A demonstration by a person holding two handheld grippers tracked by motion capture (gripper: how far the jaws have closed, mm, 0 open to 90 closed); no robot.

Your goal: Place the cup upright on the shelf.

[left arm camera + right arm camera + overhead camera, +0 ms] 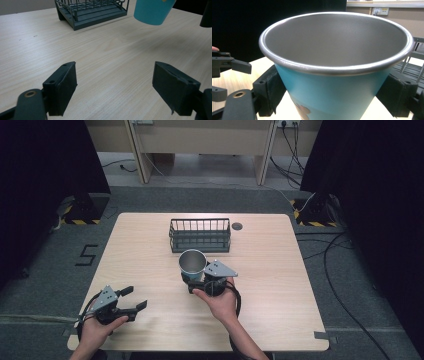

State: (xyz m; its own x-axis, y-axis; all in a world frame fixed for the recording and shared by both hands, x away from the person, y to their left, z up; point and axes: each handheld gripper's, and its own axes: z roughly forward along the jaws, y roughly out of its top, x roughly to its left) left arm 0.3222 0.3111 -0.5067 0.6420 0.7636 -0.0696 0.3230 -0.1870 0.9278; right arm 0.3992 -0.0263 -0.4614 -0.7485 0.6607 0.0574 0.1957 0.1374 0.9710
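A teal cup with a steel inside is held upright above the table's middle, just in front of the dark wire rack. My right gripper is shut on the cup, one pad pressed to each side of its teal wall. In the left gripper view the cup's base hangs clear of the wood, its shadow beneath it. My left gripper rests near the table's front left, open, with bare wood between its jaws. The rack stands empty at the back.
A small dark round disc lies on the table right of the rack. The wooden table has bare surface left and right. Cables trail on the floor to the right; black curtains flank both sides.
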